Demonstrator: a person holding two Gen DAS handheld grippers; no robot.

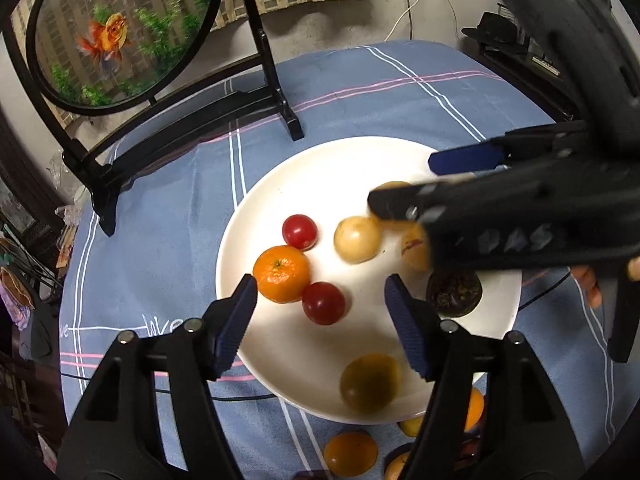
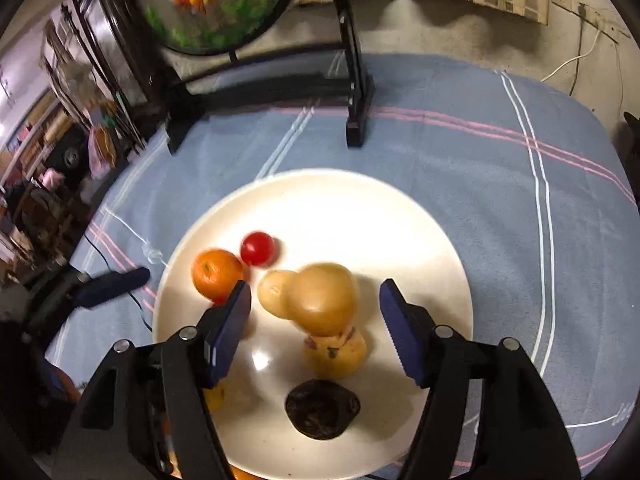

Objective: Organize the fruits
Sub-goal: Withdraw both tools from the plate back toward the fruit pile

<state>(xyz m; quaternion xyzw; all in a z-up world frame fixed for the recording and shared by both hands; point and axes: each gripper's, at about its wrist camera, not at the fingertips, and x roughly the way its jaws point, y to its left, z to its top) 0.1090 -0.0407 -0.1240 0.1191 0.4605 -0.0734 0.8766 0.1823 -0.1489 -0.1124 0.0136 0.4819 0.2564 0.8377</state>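
A white plate (image 1: 340, 176) (image 2: 320, 208) holds a mandarin (image 1: 280, 274) (image 2: 216, 272), two red tomatoes (image 1: 300, 232) (image 1: 323, 303), pale yellow fruits (image 1: 357, 239) and a dark wrinkled fruit (image 1: 454, 294) (image 2: 322, 408). My left gripper (image 1: 320, 292) hangs open over the plate's near side; the nearer tomato lies between its fingers, untouched. A blurred yellow-green fruit (image 1: 370, 382) sits under it near the rim. My right gripper (image 2: 316, 292) (image 1: 408, 180) is open, with a blurred tan fruit (image 2: 324, 298) between its pads and clear of both.
A round goldfish screen on a black stand (image 1: 120, 32) (image 2: 356, 80) rises behind the plate on the blue checked cloth (image 1: 168, 220). Several more fruits, among them an orange one (image 1: 351, 454), lie on the cloth before the plate. A person's fingers (image 1: 592, 284) show at right.
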